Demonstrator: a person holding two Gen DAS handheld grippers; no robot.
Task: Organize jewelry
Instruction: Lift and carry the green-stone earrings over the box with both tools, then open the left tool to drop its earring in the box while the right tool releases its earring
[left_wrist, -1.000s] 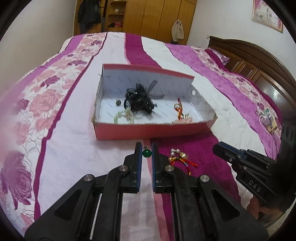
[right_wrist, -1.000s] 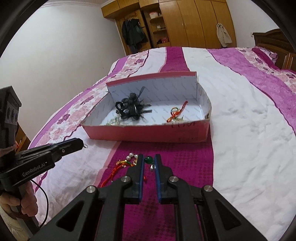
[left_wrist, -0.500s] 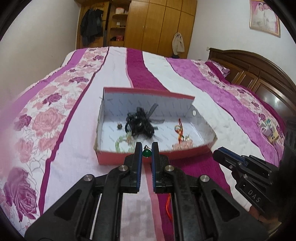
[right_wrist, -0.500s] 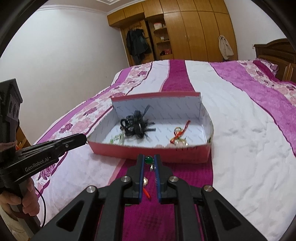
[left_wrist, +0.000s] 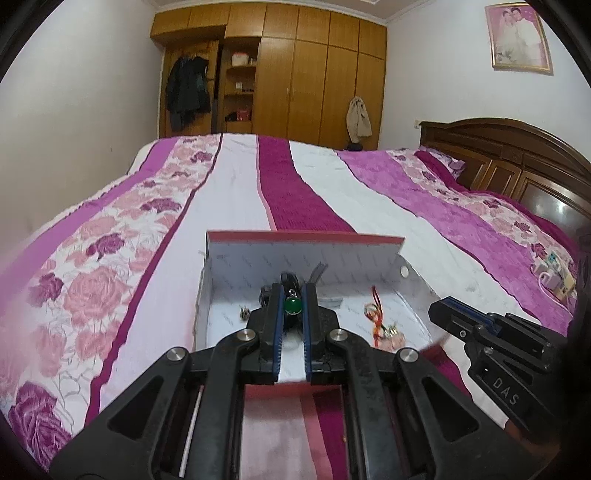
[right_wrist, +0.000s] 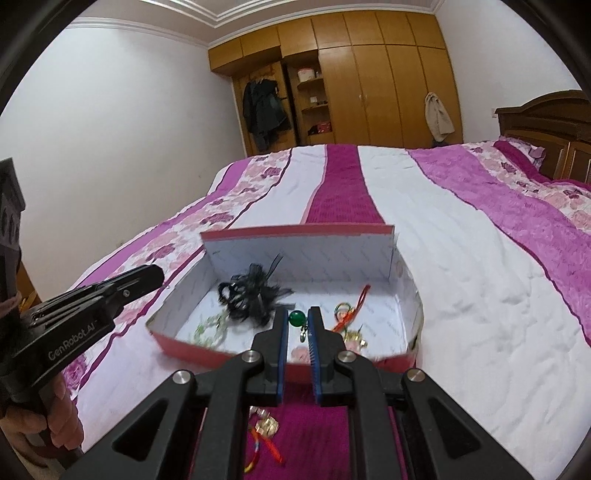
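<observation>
A pink box (left_wrist: 303, 254) with a white inside lies on the striped bedspread. In it are a black ribbon bow (right_wrist: 251, 295), a red cord bracelet (right_wrist: 351, 310) and a pale green bracelet (right_wrist: 210, 328). My left gripper (left_wrist: 293, 291) is shut on a green bead earring (left_wrist: 293, 305) above the box's near wall. My right gripper (right_wrist: 297, 312) is shut on a second green bead earring (right_wrist: 296, 318) with a small gold ring hanging from it, also over the near wall. A red-and-gold cord bracelet (right_wrist: 266, 432) lies on the bedspread under the right gripper.
The right gripper's tip (left_wrist: 437, 312) shows beside the box in the left wrist view, and the left gripper's tip (right_wrist: 157, 275) in the right wrist view, held by a hand (right_wrist: 55, 417). A wooden headboard (left_wrist: 517, 162) is at the right. Small items (left_wrist: 554, 273) lie near it.
Both grippers have risen and moved forward from over the bedspread to the box's near wall, each still holding its green bead. The loose bracelet has slipped under them.
</observation>
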